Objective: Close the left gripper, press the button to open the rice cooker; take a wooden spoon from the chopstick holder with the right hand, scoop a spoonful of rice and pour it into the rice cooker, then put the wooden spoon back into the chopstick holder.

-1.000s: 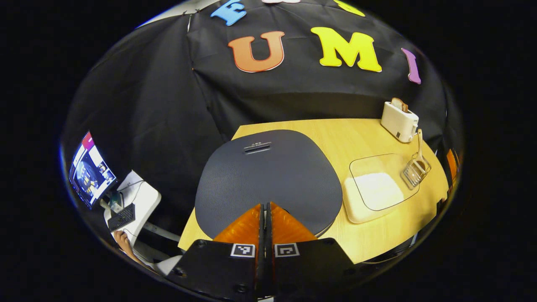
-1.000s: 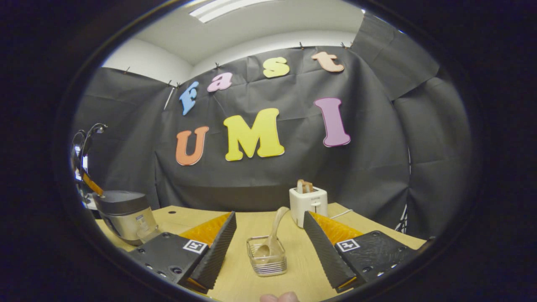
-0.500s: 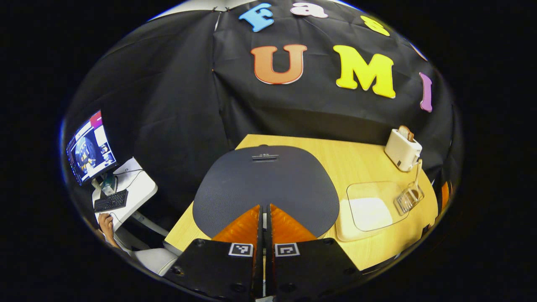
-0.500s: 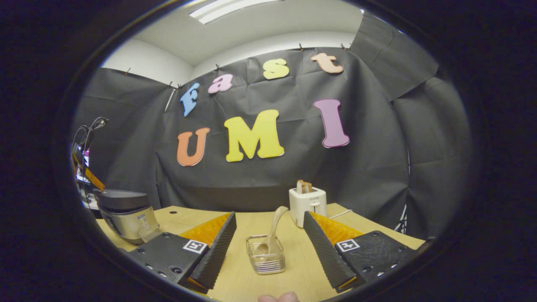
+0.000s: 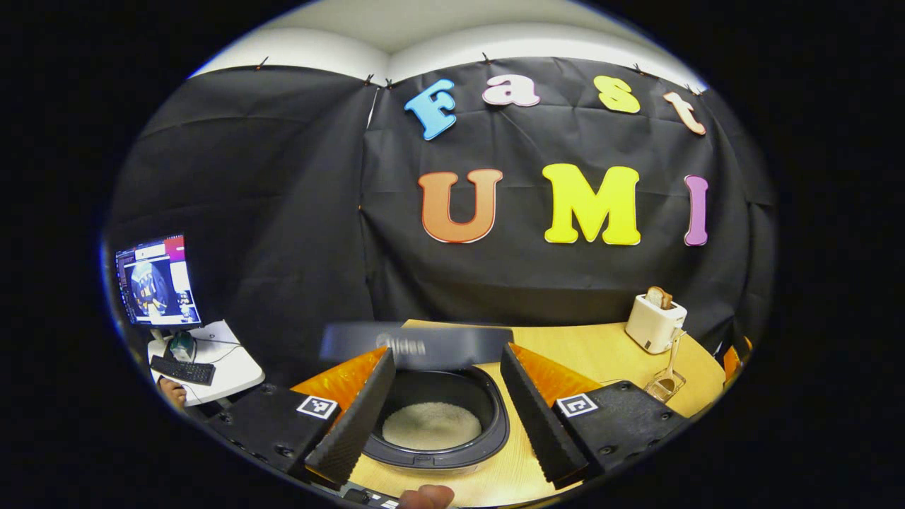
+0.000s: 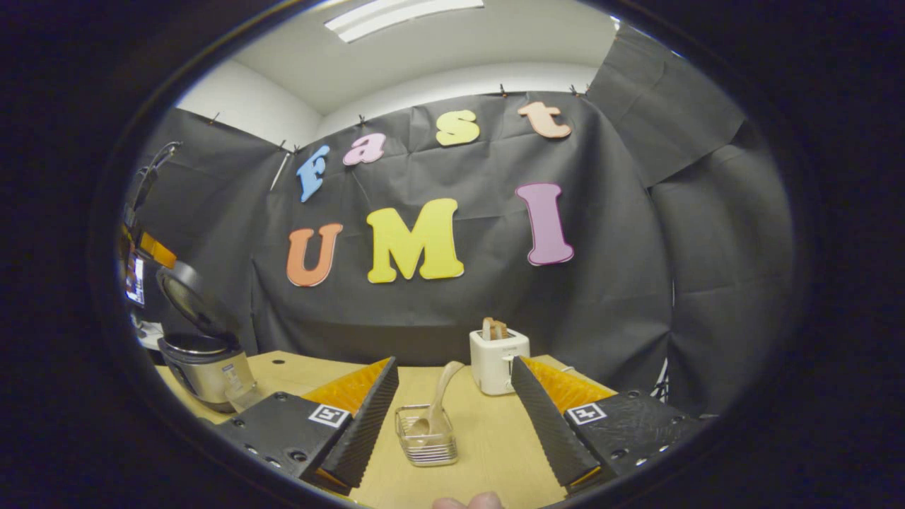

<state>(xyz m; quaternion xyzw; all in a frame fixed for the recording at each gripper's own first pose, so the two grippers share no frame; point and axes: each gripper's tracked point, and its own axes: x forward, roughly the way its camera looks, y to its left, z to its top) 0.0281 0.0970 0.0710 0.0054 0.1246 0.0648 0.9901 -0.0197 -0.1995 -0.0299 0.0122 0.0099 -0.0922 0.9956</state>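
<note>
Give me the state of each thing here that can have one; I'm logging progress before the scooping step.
Grey rice cooker: lid up, open; white rice in its dark inner pot.
Light wooden spoon: standing in the clear wire-ribbed chopstick holder, untouched.
White toaster: bread slice sticking up from its slot.
Left hand-held gripper: open, empty, over the pot.
Right hand-held gripper: open, empty, short of the holder.

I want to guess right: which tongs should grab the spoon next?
Probably the right tongs: open, with the spoon in its holder straight ahead between them. The left tongs face the open cooker.
</note>
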